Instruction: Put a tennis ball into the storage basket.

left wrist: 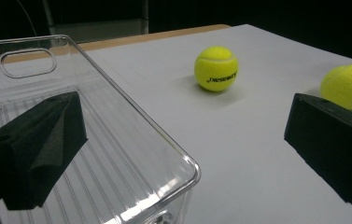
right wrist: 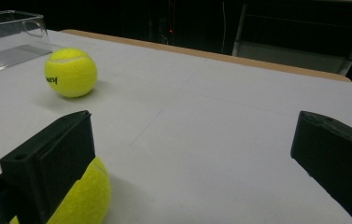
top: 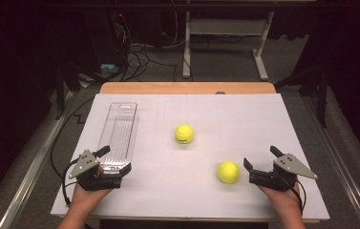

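Two yellow tennis balls lie on the white table sheet: one near the middle (top: 184, 134) and one closer to the front right (top: 228, 171). A long clear plastic bin (top: 118, 136) lies at the left, empty. My left gripper (top: 115, 161) is open at the bin's near end. In the left gripper view its left jaw hangs over the inside of the bin (left wrist: 117, 140) and its right jaw is outside. My right gripper (top: 262, 157) stands open just right of the nearer ball. In the right gripper view that ball (right wrist: 87, 200) sits outside and partly behind the left jaw.
The white sheet (top: 263, 124) covers a wooden table whose far edge (top: 187, 88) shows. Beyond it are a dark floor, cables and a white desk frame (top: 225, 43). Open sheet lies between the two balls and the right edge.
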A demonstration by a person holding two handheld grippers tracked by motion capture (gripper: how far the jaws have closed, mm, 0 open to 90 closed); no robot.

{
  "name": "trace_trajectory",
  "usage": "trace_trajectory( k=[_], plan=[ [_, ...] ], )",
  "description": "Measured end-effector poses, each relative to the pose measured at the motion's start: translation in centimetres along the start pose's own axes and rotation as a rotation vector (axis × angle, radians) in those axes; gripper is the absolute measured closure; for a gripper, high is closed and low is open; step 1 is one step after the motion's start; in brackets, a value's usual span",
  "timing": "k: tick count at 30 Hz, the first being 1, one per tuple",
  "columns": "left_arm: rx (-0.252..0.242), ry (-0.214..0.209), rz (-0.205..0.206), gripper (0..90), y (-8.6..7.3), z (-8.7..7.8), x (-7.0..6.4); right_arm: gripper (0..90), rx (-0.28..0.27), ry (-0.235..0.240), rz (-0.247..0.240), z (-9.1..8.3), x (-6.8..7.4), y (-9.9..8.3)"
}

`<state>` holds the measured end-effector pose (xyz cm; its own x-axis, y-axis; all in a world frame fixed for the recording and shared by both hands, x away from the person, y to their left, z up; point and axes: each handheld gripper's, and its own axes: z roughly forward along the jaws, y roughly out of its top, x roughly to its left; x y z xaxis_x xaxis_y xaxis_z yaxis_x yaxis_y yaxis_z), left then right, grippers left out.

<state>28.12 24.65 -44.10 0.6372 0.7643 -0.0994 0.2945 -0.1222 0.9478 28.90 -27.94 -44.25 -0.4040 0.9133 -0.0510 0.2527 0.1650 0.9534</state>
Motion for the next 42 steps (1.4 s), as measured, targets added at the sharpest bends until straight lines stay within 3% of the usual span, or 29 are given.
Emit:
trace_trajectory(
  k=[34,42],
  plan=[
    [-0.048,-0.004,-0.026,0.2,0.27,-0.32,0.77,0.0,0.013,-0.005,-0.013,-0.13,0.46,-0.10],
    [-0.031,-0.007,-0.024,0.2,0.57,-0.43,0.65,0.0,0.015,-0.004,-0.012,-0.08,0.44,-0.14]
  ],
)
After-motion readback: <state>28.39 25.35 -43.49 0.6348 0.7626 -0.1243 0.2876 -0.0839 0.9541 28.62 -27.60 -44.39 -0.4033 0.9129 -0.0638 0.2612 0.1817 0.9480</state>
